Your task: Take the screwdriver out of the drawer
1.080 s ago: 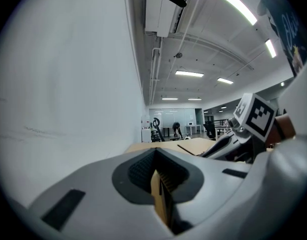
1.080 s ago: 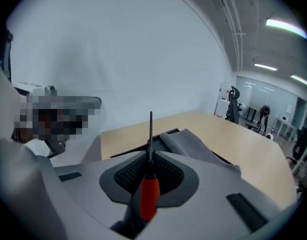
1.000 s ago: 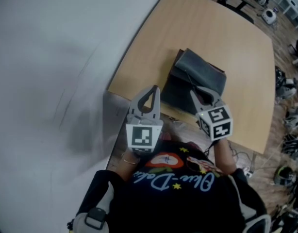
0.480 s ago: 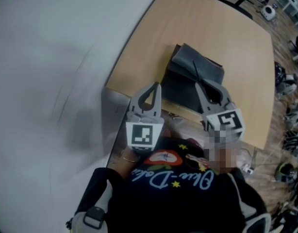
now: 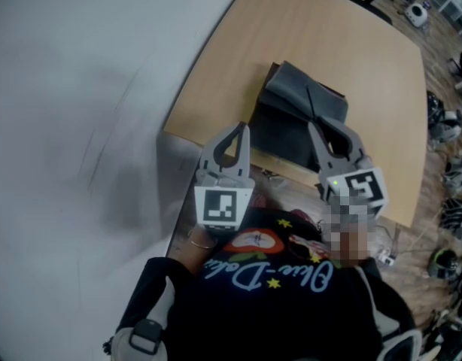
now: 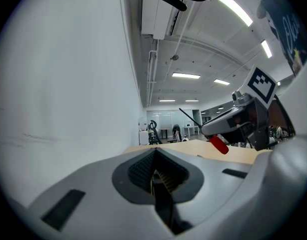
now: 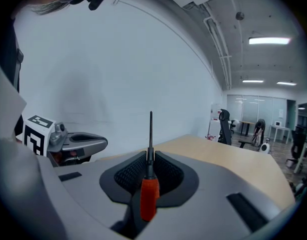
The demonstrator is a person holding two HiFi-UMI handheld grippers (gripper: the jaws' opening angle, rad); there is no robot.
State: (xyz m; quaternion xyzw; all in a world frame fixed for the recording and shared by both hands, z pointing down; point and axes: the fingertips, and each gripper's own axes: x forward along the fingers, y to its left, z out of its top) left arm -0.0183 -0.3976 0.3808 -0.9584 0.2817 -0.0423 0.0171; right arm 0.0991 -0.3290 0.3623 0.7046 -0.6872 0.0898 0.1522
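– Is the screwdriver showing whole in the head view?
– No, the right gripper is covering its handle there; only a thin dark line is showing.
– And the dark box?
– The gripper is hiding its near side. I can't tell whether its drawer is standing open.

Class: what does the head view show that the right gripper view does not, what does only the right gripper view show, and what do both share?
Only the head view: the dark drawer unit and the person's printed shirt. Only the right gripper view: the screwdriver's red handle clamped in the right hand-held gripper, plus ceiling lights. Both: the wooden table, the white wall and the left hand-held gripper.
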